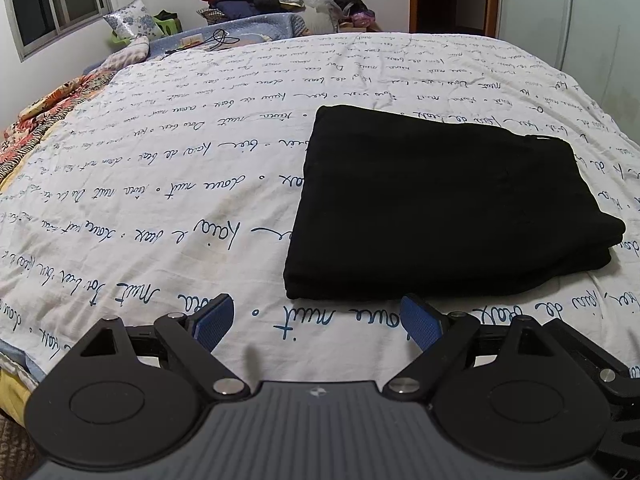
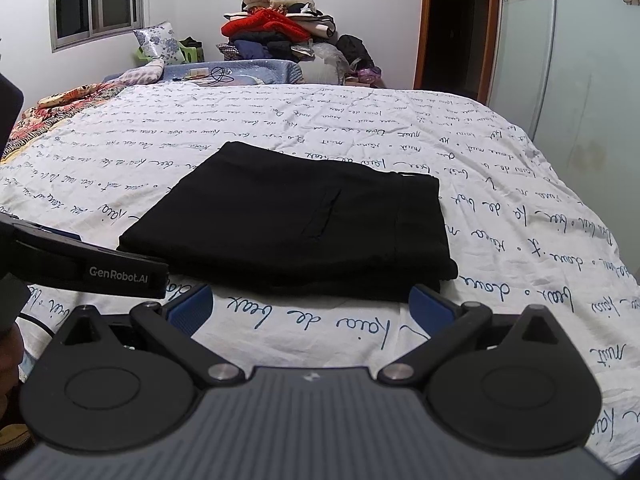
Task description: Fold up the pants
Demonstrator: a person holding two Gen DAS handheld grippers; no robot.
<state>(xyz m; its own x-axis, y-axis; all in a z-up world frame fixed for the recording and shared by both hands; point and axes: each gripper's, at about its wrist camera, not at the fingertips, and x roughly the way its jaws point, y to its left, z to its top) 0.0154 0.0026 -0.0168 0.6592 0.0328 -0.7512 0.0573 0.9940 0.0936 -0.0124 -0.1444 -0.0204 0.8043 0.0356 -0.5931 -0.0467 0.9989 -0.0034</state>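
Black pants (image 1: 440, 204) lie folded into a flat rectangular stack on the bed's white sheet with blue handwriting (image 1: 160, 184). They also show in the right wrist view (image 2: 296, 224). My left gripper (image 1: 318, 322) is open and empty, just short of the stack's near edge. My right gripper (image 2: 312, 312) is open and empty, also just in front of the near edge. The body of the left gripper (image 2: 92, 264) shows at the left of the right wrist view.
A pile of clothes (image 2: 280, 28) stands beyond the far end of the bed. A floral blanket (image 1: 48, 116) lies along the left edge. A window (image 2: 96, 0) is at left, a dark doorway (image 2: 456, 24) and wardrobe door (image 2: 580, 60) at right.
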